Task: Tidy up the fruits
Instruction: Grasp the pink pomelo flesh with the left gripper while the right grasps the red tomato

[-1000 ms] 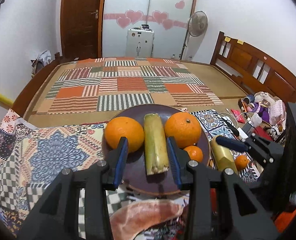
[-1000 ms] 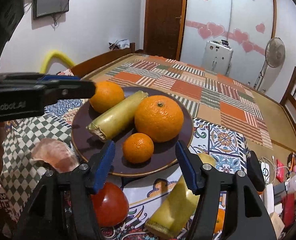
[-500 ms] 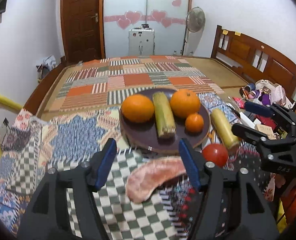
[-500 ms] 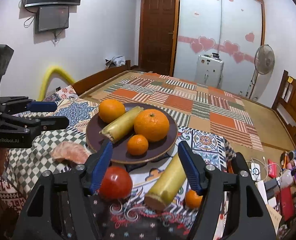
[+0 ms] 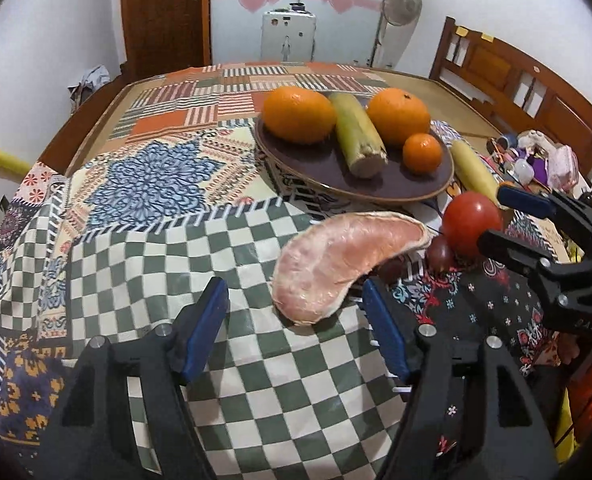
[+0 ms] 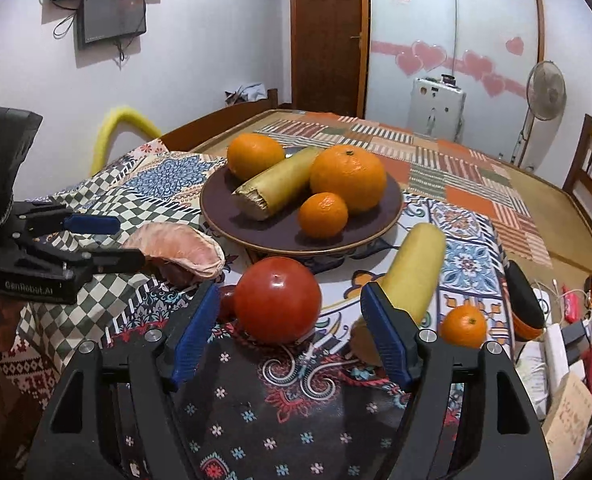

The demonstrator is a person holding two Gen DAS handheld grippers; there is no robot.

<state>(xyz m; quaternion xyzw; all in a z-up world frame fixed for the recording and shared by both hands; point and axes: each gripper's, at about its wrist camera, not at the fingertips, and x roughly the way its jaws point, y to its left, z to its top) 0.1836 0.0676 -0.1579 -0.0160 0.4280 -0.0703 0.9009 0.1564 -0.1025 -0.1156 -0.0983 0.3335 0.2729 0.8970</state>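
both tongs gape empty: left tongs (image 5: 296, 320) near pomelo slice (image 5: 344, 264), right tongs (image 6: 289, 328) by tomato (image 6: 276, 299)

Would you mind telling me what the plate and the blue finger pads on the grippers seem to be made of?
The plate looks like glazed ceramic, though it might be melamine: dark brown, a soft sheen, a thin lighter rim. The blue pads on the right gripper look like matte rubber or soft plastic on black hard-plastic fingers.
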